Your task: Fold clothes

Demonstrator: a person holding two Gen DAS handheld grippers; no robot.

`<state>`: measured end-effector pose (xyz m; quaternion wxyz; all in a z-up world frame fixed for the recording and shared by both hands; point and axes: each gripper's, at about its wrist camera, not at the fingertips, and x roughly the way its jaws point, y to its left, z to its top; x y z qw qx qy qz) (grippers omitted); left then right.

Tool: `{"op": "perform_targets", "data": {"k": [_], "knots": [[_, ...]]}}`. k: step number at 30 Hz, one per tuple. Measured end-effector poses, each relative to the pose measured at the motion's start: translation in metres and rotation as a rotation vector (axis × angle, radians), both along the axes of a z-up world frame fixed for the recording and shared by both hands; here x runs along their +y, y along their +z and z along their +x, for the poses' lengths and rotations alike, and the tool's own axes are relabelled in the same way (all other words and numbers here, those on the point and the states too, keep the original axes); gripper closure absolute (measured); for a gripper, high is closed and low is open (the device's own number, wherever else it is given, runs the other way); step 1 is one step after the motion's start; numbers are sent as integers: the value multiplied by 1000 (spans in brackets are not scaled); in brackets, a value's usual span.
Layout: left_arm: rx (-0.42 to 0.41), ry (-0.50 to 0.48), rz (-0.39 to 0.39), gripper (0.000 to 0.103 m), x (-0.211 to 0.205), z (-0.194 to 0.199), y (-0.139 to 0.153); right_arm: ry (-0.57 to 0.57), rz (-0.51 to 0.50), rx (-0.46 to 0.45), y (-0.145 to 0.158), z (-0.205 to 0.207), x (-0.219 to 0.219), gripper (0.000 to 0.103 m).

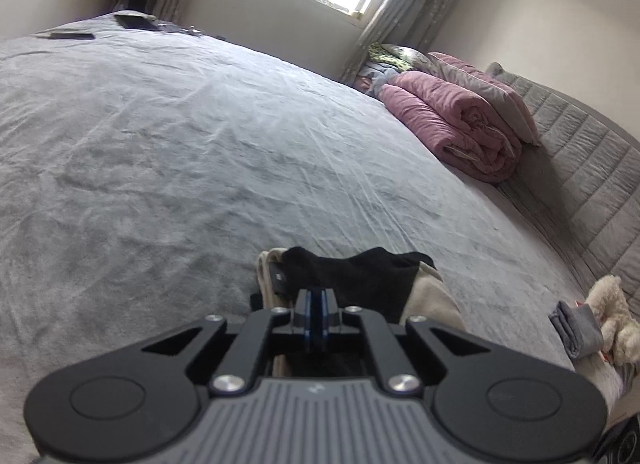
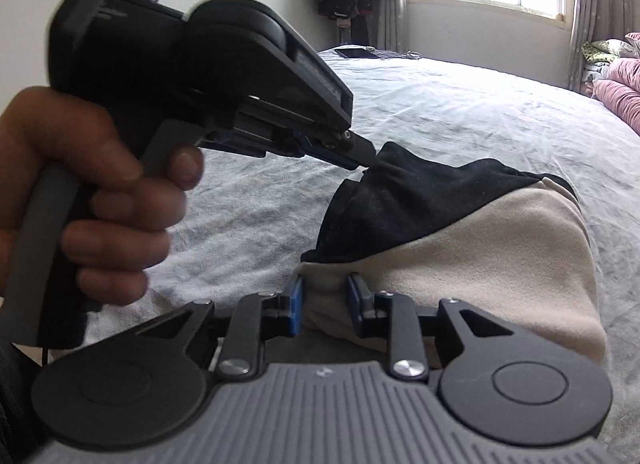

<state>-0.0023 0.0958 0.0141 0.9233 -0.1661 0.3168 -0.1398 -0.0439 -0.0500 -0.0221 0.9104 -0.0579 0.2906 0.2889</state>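
Observation:
A black and beige fleece garment (image 2: 460,248) lies bunched on the grey bed sheet (image 2: 460,104). My left gripper (image 1: 318,298) is shut on the garment's black part (image 1: 360,276) and lifts it into a peak. The right wrist view shows that gripper (image 2: 366,158) from the side, held by a person's hand (image 2: 100,184). My right gripper (image 2: 325,302) sits low at the garment's near edge. Its blue pads (image 2: 296,304) stand a little apart, and a thick fold of beige cloth fills the gap between them.
A rolled pink quilt (image 1: 452,124) and pillows lie against the quilted grey headboard (image 1: 580,168) on the right. A plush toy (image 1: 612,312) and a folded grey cloth (image 1: 576,328) rest near the right edge. Flat dark devices (image 1: 136,20) lie at the far edge under the window.

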Motion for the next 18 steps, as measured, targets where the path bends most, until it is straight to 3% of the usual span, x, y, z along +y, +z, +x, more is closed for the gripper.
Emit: {"op": "perform_targets", "data": {"k": [4, 8, 11, 15, 18], "knots": [[-43, -127, 110, 100, -24, -12, 3, 0, -3, -4, 0, -1, -2, 74], [6, -137, 166, 100, -28, -10, -9, 0, 3, 2, 0, -1, -5, 73], [48, -117, 146, 101, -23, -5, -24, 0, 1, -7, 2, -4, -8, 73], [39, -113, 149, 101, -23, -6, -24, -15, 28, -28, 12, -12, -24, 77], [43, -108, 138, 101, -22, -6, -25, -84, 44, -42, 18, -13, -50, 80]]}}
